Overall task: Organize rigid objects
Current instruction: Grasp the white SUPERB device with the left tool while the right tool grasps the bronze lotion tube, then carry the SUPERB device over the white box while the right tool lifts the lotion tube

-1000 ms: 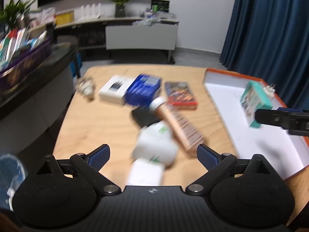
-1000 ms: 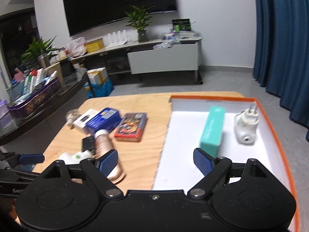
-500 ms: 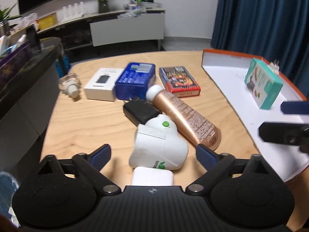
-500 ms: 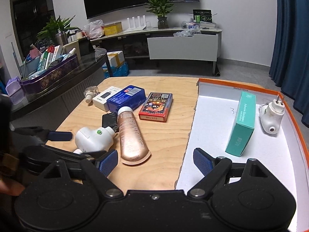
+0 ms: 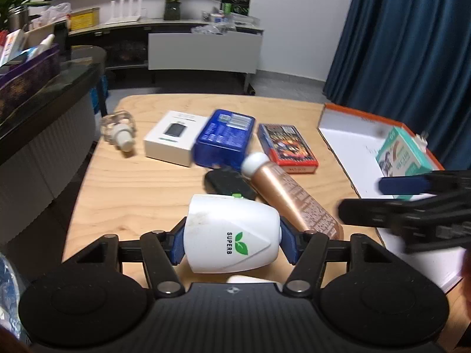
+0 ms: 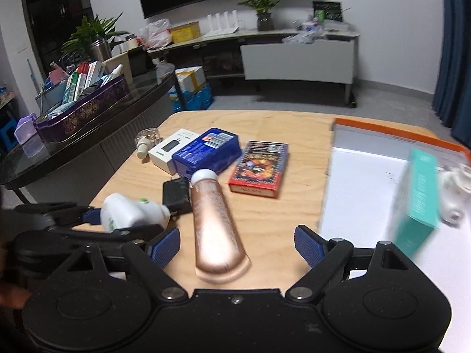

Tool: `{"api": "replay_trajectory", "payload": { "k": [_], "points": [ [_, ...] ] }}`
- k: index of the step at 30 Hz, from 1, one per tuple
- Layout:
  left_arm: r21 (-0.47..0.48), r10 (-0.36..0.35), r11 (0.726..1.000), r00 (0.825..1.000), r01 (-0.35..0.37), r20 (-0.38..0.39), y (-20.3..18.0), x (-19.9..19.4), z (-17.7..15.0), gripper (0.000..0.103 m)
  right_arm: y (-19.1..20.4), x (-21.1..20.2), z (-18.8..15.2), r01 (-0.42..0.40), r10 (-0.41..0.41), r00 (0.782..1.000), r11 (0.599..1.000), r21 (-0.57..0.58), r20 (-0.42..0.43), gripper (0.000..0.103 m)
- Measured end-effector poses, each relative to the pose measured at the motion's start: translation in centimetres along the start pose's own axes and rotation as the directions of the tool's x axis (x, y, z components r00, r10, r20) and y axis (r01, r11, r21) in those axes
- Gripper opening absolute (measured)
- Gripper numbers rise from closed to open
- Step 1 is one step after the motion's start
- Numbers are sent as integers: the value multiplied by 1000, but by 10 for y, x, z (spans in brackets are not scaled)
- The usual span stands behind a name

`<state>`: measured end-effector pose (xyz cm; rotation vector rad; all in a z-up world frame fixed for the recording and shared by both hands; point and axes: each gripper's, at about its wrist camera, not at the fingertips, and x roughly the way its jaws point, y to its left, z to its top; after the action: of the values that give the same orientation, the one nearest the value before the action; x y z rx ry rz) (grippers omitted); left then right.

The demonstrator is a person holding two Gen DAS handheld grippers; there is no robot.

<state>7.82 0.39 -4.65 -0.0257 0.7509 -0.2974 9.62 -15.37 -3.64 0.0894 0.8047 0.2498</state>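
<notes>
Btwn left claw pads: white device, clamped; jaws just closed. Right claw open over tube.

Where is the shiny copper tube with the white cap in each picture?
Left wrist view: the shiny copper tube with the white cap lies right of centre, cap pointing away.
Right wrist view: the tube lies low in the middle.
Shared landmark: the red card box beside the cap.

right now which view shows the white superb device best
The left wrist view: the white rounded plastic device fills the centre, logo readable, between the left gripper pads. The right wrist view shows it small, side-on, at the left edge.
</notes>
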Motion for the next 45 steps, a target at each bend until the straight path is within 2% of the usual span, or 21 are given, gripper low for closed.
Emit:
{"api": "replay_trajectory", "payload": {
  "k": [5,8,10,11,12,19,23,30,37,45],
  "points": [
    [-35,16,999,1000,-15,26,12,-10,0,62,9,41,17,-20,18,999,999,-28,-49,96],
    [-79,18,997,999,-15,39,23,-14,2,62,16,60,22,-23,20,997,999,-41,-71,90],
    [-102,20,995,999,-15,48,27,-16,3,62,21,72,24,-8,4,997,998,-57,-82,72],
    [-107,24,994,998,-18,53,28,-17,4,62,24,76,24,-2,-3,996,998,-66,-86,58],
    [-110,27,994,998,-20,57,29,-19,5,62,26,80,24,2,-10,996,997,-77,-92,49],
    [-119,19,993,996,-9,85,26,-23,11,62,30,68,14,47,-52,998,994,-100,-48,47],
    [-106,7,994,995,4,103,17,-27,15,62,19,37,13,50,-49,999,998,-42,6,46],
    [-63,-55,996,990,63,128,-12,-33,25,62,-4,-23,16,74,-78,991,996,41,106,46],
    [3,-139,990,980,140,143,-56,-36,32,62,-35,-81,12,116,-141,970,985,128,200,45],
    [89,-241,969,960,231,139,-117,-30,40,62,-81,-145,-6,212,-269,928,950,231,256,45]
  ]
}}
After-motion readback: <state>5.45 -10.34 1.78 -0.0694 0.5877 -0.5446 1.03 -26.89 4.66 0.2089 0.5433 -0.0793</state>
